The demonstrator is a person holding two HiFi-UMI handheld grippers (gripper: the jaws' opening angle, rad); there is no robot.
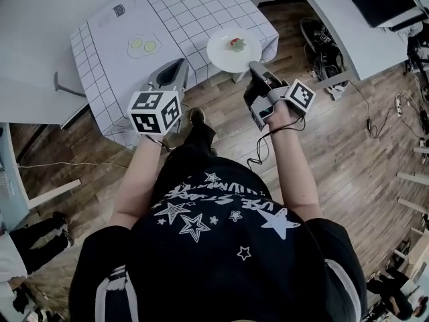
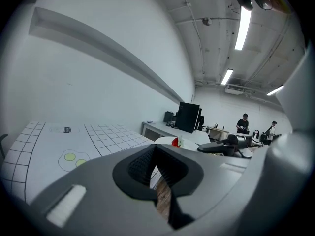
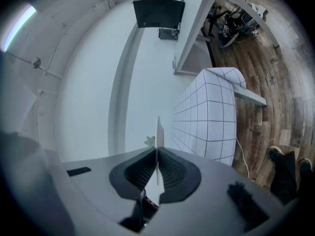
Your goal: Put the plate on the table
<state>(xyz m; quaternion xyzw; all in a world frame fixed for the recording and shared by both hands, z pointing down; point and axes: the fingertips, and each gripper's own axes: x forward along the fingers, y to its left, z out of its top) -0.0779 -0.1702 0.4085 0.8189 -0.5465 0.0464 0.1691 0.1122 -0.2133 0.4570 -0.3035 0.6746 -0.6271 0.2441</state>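
The right gripper [image 1: 253, 66] is clamped on the rim of the round white plate [image 1: 224, 54], holding it at upper centre of the head view, over the near corner of the table with the white grid-pattern cloth [image 1: 181, 12]. A small red-and-green piece [image 1: 236, 43] lies on the plate. The left gripper [image 1: 173, 69] hangs beside the table edge, its jaws nearly together and empty.

White round plate [image 1: 226, 54]: plain white, with a small red-and-green item [image 1: 236, 43] on it. Table cloth [image 1: 194, 12]: white with a thin dark grid, plus a printed pale outline holding two yellow-green discs [image 1: 143, 45]. The left gripper [image 1: 178, 66] and right gripper [image 1: 254, 65] are grey with black-and-white square-marker cubes; plank floor [image 1: 348, 133] brown wood; person's shirt [image 1: 221, 260] black with white stars.
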